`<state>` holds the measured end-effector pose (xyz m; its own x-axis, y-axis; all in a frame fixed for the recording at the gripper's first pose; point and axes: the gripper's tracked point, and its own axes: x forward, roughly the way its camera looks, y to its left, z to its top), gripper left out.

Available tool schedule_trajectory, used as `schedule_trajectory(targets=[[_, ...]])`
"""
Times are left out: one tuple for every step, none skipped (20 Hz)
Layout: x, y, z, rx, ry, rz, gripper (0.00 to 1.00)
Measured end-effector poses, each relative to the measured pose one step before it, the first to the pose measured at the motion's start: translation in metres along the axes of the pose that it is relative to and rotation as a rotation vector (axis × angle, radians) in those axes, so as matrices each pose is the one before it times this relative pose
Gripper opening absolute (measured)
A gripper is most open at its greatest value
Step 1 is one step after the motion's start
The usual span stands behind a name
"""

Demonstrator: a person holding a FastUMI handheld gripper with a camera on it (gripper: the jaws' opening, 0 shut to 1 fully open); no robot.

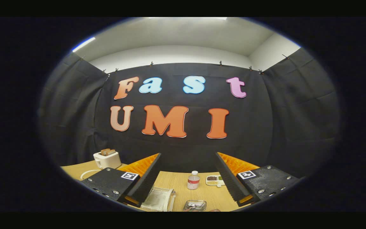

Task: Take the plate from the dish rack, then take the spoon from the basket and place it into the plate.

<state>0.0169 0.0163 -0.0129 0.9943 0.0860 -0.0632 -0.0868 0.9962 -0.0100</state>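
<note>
My gripper (187, 155) is held high above the wooden table (178, 184), its fingers wide apart with nothing between them. Low between the fingers, by the left one, a white dish rack (167, 199) holds a pale plate (157, 198). To its right is a small shiny metal basket (195, 205), partly cut off, and I cannot make out the spoon among its contents.
A white toaster (107, 159) with bread slices stands at the back left, its cord trailing on the table. A small bottle with a white cap (193, 180) and a divided snack dish (214, 180) sit beyond the rack and basket. Black cloth walls close in the booth.
</note>
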Motion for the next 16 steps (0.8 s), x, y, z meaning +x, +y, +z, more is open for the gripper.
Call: schedule_trajectory(targets=[[0.00401,0.00365,-0.00544,-0.00779,0.02202,0.01171,0.98],[0.00312,0.00445,-0.00499,-0.00475,0.02040,0.01137,0.98],[0.00277,0.00549,-0.00583,0.00152,0.02301,0.01297,0.98],[0.00324,0.00683,-0.00558,0.00699,0.02478,0.01923,0.98],[0.00487,0.00798,-0.00764,0.00637,0.03488,0.01862,0.98],[0.00515,0.00612,-0.01010,0.00432,0.05119,0.01848,0.98],[0.00533,0.00674,-0.01137,0.00448,0.05386,0.02290,0.98],[0.00843,0.00664,-0.01140,0.00789,0.06475,0.02070,0.98],[0.00608,0.00469,-0.01469,0.01037,0.06411,0.01836,0.98],[0.00834,0.00599,-0.01018,0.02041,0.06323,0.01843,0.98],[0.00944,0.00856,-0.01195,0.02187,0.07683,0.02658,0.98],[0.00986,0.00691,-0.01234,0.02876,0.07470,0.02194,0.97],[0.00755,0.00644,-0.01115,0.02777,0.07364,0.01928,0.97],[0.00618,0.00744,-0.00501,0.02339,0.04826,0.02326,0.94],[0.00503,0.00486,-0.00552,0.00895,0.04244,0.01616,0.93],[0.00553,0.00465,-0.00374,-0.00151,0.03936,0.01295,0.89]])
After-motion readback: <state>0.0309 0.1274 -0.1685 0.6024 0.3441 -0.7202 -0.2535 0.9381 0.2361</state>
